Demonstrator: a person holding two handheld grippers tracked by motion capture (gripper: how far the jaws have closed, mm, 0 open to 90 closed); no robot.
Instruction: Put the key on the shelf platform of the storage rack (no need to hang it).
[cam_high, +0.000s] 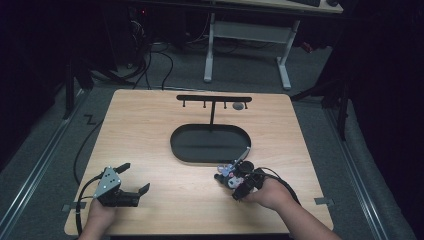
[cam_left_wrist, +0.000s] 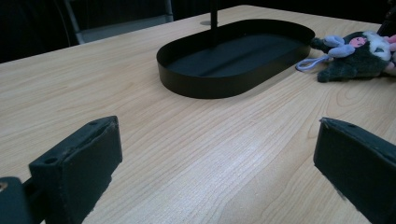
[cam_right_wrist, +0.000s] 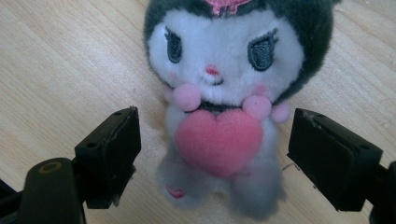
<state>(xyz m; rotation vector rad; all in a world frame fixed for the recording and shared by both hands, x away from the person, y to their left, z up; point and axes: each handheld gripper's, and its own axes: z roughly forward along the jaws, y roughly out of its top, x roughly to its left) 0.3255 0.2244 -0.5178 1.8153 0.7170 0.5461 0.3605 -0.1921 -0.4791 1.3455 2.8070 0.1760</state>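
Observation:
A small plush toy (cam_right_wrist: 219, 93) with a dark grey hood, white face and pink heart lies on its back on the wooden table (cam_high: 150, 130). In the high view the plush toy (cam_high: 224, 173) is just in front of the black oval tray (cam_high: 175, 145), at the right. My right gripper (cam_right_wrist: 212, 140) is lowered over it, one jaw on each side of the body with a small gap at both sides. The right gripper (cam_high: 234, 180) is open. My left gripper (cam_high: 136, 177) rests open at the near left with nothing between its jaws. The left gripper view shows the plush toy (cam_left_wrist: 355, 53) at far right.
The black oval tray (cam_left_wrist: 205, 86) stands mid-table with a thin post rising from its far side to a black hook bar (cam_high: 214, 98). A lavender loop (cam_left_wrist: 308, 63) on the toy lies against the tray's wall. Bare wood stretches between the two grippers.

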